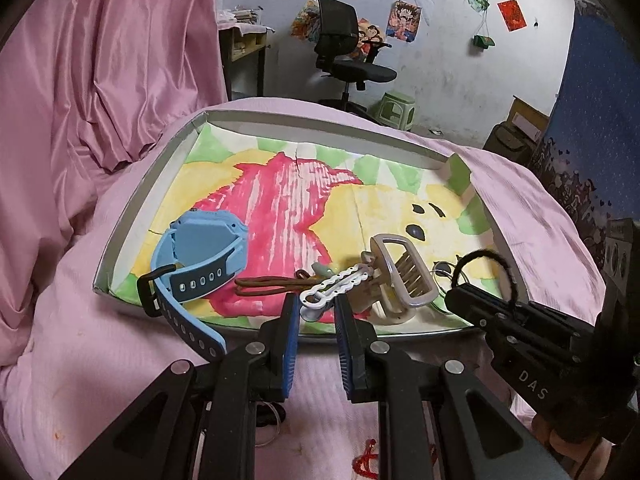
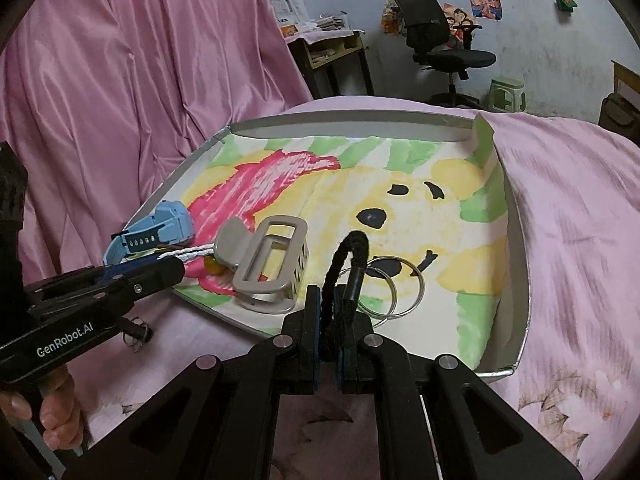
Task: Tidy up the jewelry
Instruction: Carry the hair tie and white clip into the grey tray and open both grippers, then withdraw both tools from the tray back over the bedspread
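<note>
Pink bedspread [image 1: 100,360] bears painted tray [image 1: 132,216]; chair [image 1: 348,52] beyond.

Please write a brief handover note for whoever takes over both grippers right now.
Left gripper: jaws narrowly apart around the white chain bracelet; grip unclear.
Right gripper: shut on the black hair tie, over the tray.
In the tray: blue watch, beige hair claw, metal rings.
Left: release the hair tie, settle the bracelet.
</note>
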`<state>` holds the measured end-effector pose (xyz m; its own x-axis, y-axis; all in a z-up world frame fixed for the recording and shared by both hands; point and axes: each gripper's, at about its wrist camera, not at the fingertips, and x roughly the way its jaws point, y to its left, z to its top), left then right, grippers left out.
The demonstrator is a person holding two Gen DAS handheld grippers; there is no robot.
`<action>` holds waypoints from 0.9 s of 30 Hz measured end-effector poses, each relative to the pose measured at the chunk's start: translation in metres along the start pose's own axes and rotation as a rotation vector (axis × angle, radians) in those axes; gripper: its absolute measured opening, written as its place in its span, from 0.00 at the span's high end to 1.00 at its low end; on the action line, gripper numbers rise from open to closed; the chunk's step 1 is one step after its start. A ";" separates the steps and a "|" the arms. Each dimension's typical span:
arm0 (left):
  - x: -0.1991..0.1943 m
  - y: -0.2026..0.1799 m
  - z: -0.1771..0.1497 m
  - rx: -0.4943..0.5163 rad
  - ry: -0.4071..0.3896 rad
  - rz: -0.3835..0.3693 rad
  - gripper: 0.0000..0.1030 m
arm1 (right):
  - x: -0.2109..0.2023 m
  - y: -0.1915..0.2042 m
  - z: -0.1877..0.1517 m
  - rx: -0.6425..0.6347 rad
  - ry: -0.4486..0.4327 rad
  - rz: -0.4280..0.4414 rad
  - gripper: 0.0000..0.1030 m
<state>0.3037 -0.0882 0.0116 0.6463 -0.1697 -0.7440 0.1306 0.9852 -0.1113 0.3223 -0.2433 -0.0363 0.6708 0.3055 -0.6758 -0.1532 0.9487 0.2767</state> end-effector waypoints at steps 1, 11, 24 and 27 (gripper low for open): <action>0.000 0.000 0.000 0.000 -0.001 -0.001 0.83 | 0.000 0.000 0.000 0.000 0.002 -0.008 0.90; -0.016 0.006 -0.013 -0.019 -0.066 -0.043 0.50 | -0.015 -0.001 -0.003 -0.018 -0.016 -0.054 0.66; -0.064 0.022 -0.042 -0.045 -0.237 -0.068 0.33 | -0.078 0.012 -0.023 -0.070 -0.183 -0.119 0.36; -0.079 0.023 -0.050 -0.042 -0.292 -0.064 0.22 | -0.099 0.018 -0.032 -0.079 -0.256 -0.122 0.23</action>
<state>0.2180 -0.0505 0.0342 0.8275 -0.2253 -0.5142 0.1504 0.9714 -0.1837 0.2302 -0.2539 0.0135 0.8473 0.1677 -0.5040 -0.1093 0.9836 0.1436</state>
